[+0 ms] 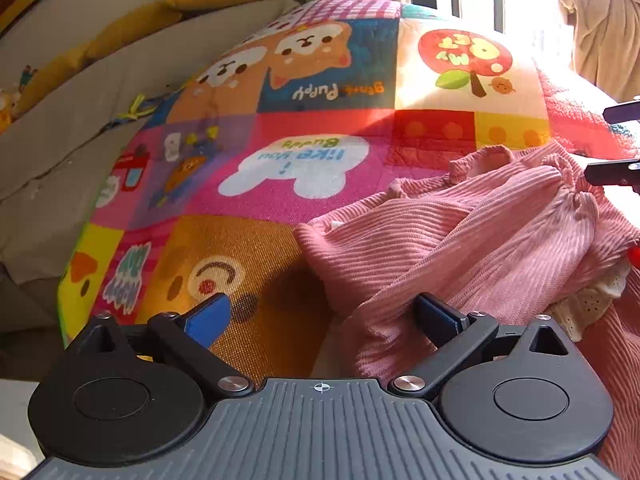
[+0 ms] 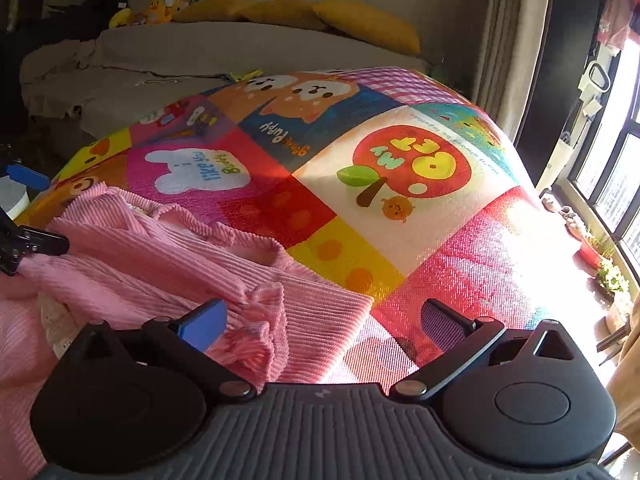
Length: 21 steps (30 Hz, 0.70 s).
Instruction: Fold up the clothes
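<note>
A pink ribbed garment (image 1: 472,248) lies crumpled on the colourful cartoon mat (image 1: 280,160); it has frilled cuffs and a white lace trim (image 1: 592,300). My left gripper (image 1: 324,316) is open, with the garment's left edge between its fingers. In the right wrist view the garment (image 2: 160,264) lies at the lower left of the mat (image 2: 400,208). My right gripper (image 2: 324,320) is open, and a frilled cuff (image 2: 264,320) lies between its fingers. Each gripper's fingertips show at the edge of the other's view.
A grey sofa (image 2: 160,52) with yellow cushions (image 2: 360,20) stands behind the mat. A window (image 2: 612,160) with potted plants (image 2: 596,248) is at the right. A beige garment (image 1: 600,28) hangs near the window.
</note>
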Available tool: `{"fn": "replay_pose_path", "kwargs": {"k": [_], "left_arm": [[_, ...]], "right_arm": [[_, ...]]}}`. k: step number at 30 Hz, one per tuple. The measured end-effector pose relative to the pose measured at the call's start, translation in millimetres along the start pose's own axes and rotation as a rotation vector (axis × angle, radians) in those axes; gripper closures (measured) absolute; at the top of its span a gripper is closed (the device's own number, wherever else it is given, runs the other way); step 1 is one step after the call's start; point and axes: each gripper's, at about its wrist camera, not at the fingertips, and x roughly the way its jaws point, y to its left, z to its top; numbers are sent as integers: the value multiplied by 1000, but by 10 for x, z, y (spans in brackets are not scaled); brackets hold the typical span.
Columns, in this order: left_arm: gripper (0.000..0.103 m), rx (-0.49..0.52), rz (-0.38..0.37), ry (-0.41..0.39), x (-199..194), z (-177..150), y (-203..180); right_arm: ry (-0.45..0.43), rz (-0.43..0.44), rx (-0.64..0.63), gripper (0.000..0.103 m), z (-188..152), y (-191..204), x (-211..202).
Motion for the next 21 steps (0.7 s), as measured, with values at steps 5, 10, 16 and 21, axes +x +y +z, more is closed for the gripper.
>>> {"fn": "replay_pose_path", "kwargs": {"k": [5,10,16,21], "left_arm": [[2,-91,-108,11,7,69,78],[3,-271,-435,30,81,192,227],[2,-326,-454,105,427,355,223],[2,-418,-606,7,430,601,283]], "right_arm": [[51,-74,-56,0,-275,139,144],[99,-36,56,0,-301,54,225],[145,161,300,0,-211,-405,252],[49,101,348,0,-12,-548,241]]}}
